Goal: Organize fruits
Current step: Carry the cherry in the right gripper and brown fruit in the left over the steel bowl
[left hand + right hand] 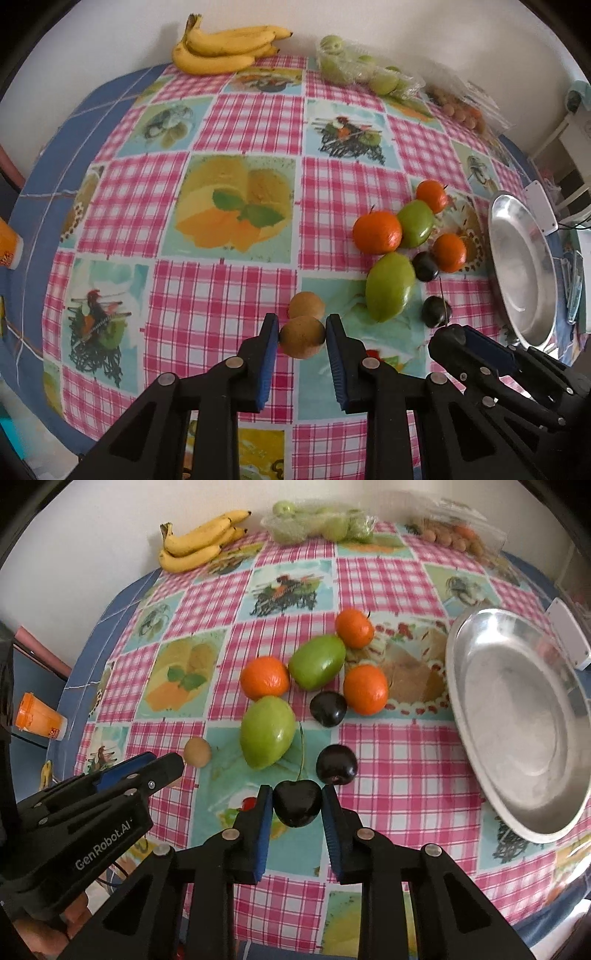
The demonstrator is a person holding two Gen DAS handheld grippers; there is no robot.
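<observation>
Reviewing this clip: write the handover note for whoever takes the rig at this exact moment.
Left gripper: jaws closed on a brown longan; a second longan lies just beyond.
Right gripper: jaws closed on a dark cherry.
On the cloth: three oranges, two green fruits, two more cherries.
Metal plate holds nothing yet.
Left: all the sorting.

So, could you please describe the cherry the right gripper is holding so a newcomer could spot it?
Start at the silver plate, then look left across the checked cloth to the right gripper. The dark cherry sits between its blue pads, the only one with a long stem.
</observation>
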